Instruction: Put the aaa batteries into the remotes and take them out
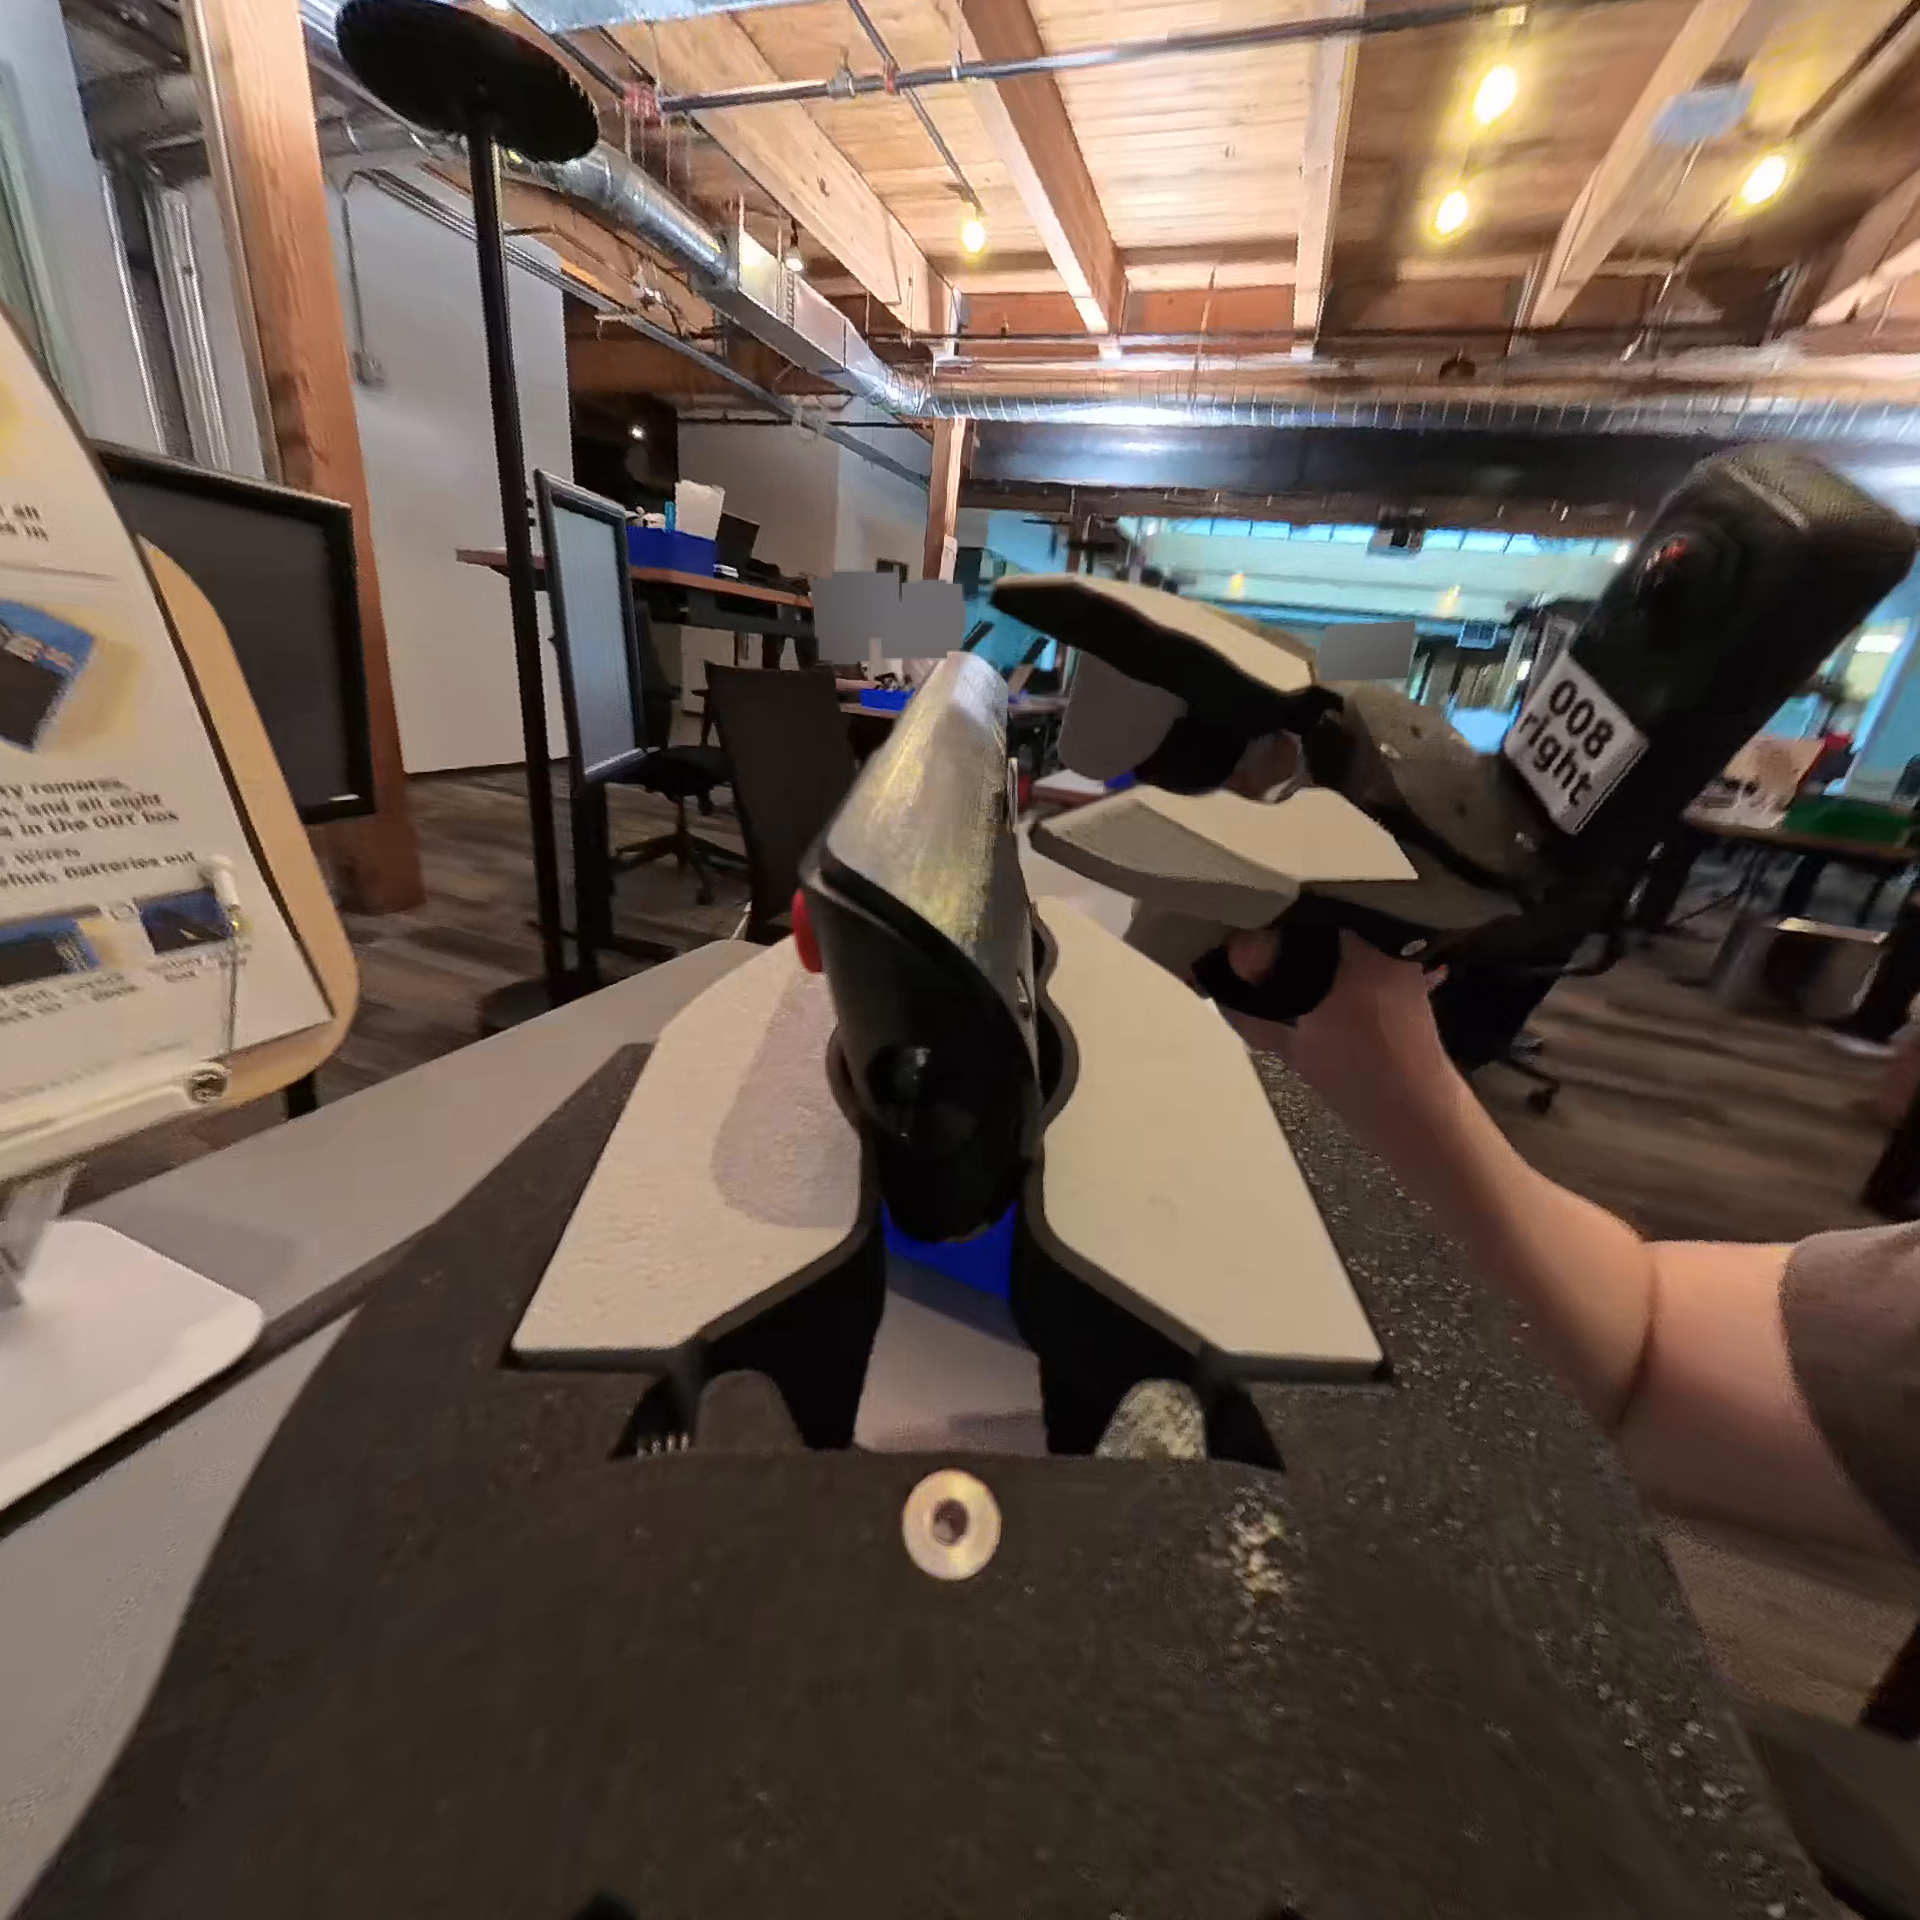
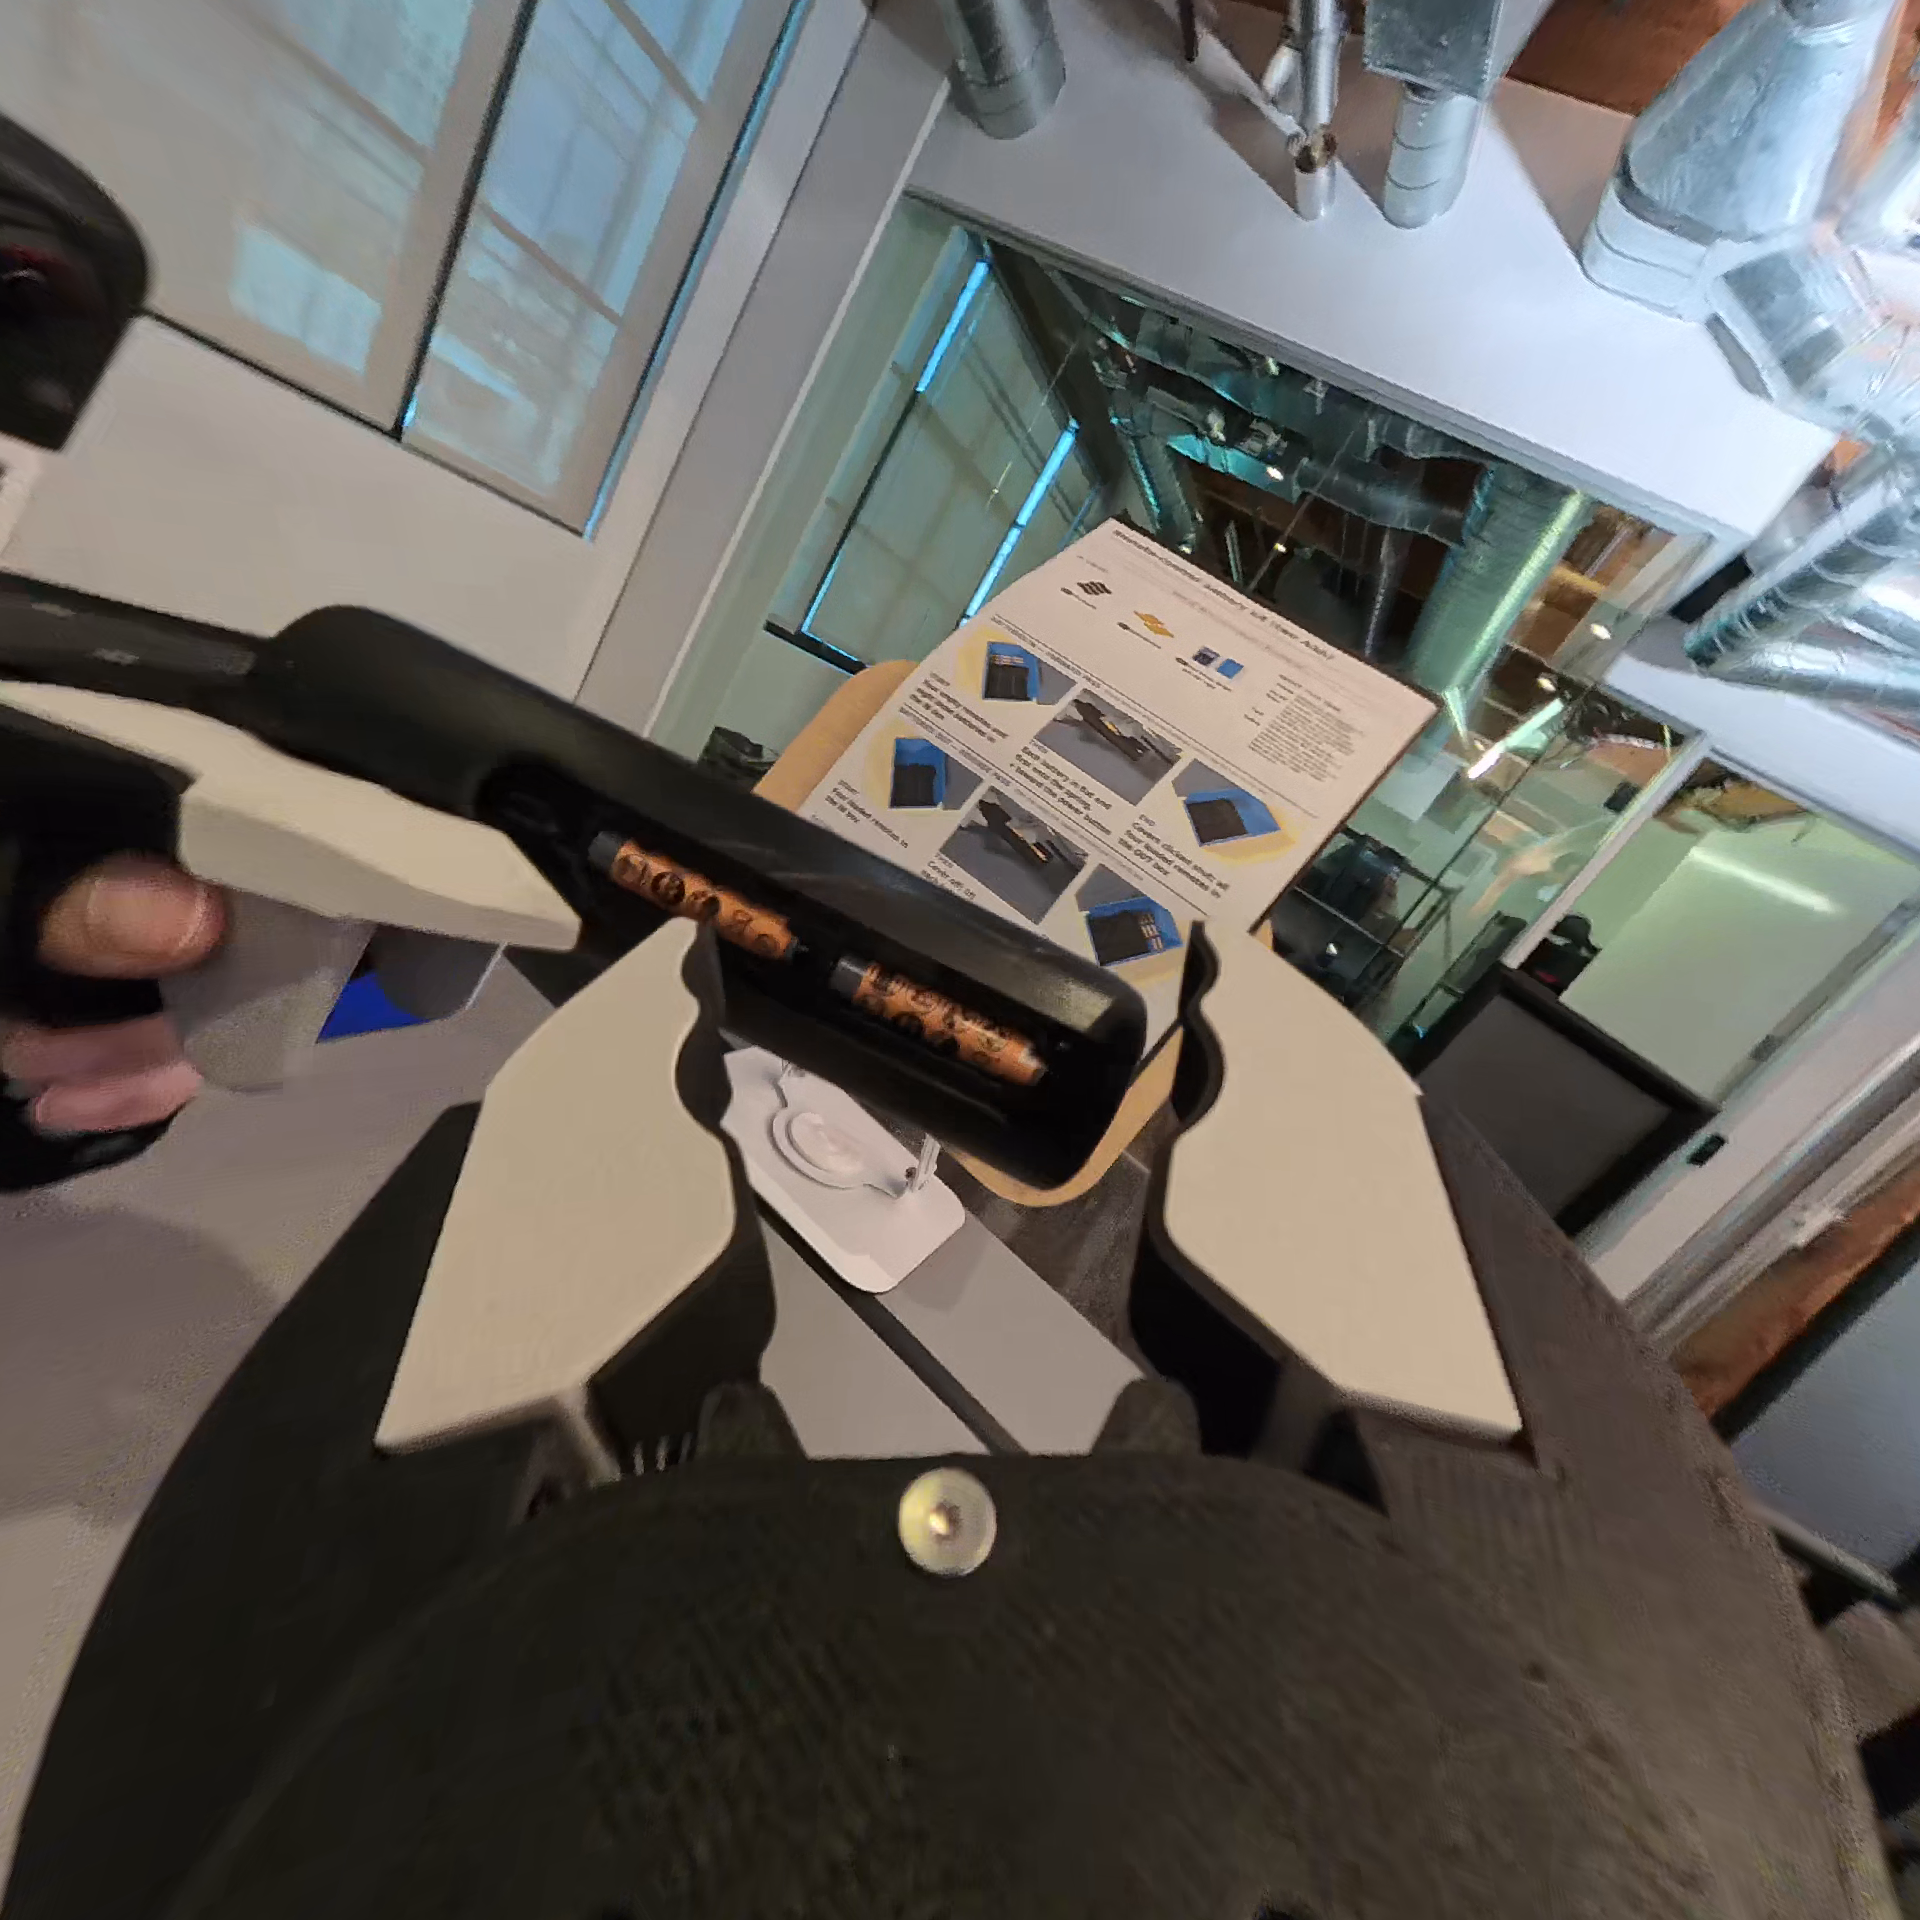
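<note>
My left gripper (image 1: 925, 997) is shut on a black remote (image 1: 935, 831) and holds it tilted up above the grey table. In the right wrist view the remote (image 2: 1049, 971) shows its open battery compartment with two orange batteries (image 2: 696, 894) (image 2: 940, 1013) lying in it, end to end. My right gripper (image 2: 940, 966) is open, its two fingers on either side of the remote's free end, with a gap on the right side. It also shows in the left wrist view (image 1: 1023, 717), held by a hand (image 1: 1382, 1039). The left gripper's fingers (image 2: 343, 862) grip the remote's other end.
An instruction sheet on a wooden board (image 2: 1122, 748) stands on a white base (image 2: 862, 1216) on the grey table (image 1: 312, 1195). A blue box (image 2: 364, 1008) lies below the left gripper. A black lamp pole (image 1: 509, 520) and a dark screen (image 1: 260, 623) stand behind.
</note>
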`<state>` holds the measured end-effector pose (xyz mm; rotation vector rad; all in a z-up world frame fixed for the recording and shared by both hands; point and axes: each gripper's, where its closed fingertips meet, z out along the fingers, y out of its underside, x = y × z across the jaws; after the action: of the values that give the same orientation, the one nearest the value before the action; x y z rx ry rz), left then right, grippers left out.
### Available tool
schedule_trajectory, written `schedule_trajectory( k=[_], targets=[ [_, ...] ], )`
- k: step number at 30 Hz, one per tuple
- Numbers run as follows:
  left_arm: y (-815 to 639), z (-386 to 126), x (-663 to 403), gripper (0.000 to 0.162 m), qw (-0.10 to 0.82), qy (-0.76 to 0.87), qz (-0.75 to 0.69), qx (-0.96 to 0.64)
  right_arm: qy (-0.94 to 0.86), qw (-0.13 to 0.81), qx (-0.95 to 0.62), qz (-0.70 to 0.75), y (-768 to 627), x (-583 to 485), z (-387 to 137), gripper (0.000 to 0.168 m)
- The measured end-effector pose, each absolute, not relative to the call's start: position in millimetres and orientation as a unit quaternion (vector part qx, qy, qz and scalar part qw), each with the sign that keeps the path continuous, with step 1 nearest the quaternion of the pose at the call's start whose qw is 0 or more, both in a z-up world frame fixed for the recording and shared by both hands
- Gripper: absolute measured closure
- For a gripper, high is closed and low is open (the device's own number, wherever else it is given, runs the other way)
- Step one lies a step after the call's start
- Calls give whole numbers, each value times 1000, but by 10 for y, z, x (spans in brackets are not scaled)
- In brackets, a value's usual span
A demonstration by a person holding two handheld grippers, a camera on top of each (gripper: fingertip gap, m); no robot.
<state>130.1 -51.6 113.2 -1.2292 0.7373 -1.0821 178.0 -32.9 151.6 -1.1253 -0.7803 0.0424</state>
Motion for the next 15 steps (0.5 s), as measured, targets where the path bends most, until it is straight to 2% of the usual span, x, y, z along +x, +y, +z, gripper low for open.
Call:
schedule_trajectory(
  k=[3,7,10,15],
  targets=[
    [-471,1148,1254,138,609,299,-503,-536,-376,751,-543,2,-283,1866,1483,83],
    [-459,1202,1200,138,615,291,-512,-525,-381,763,-509,118,-528,1765,1621,96],
    [-464,1238,1168,138,639,296,-485,-519,-400,754,-492,172,-693,1598,1617,97],
    [-511,1275,1166,138,688,319,-410,-507,-397,752,-497,174,-723,1386,1507,97]
  ],
)
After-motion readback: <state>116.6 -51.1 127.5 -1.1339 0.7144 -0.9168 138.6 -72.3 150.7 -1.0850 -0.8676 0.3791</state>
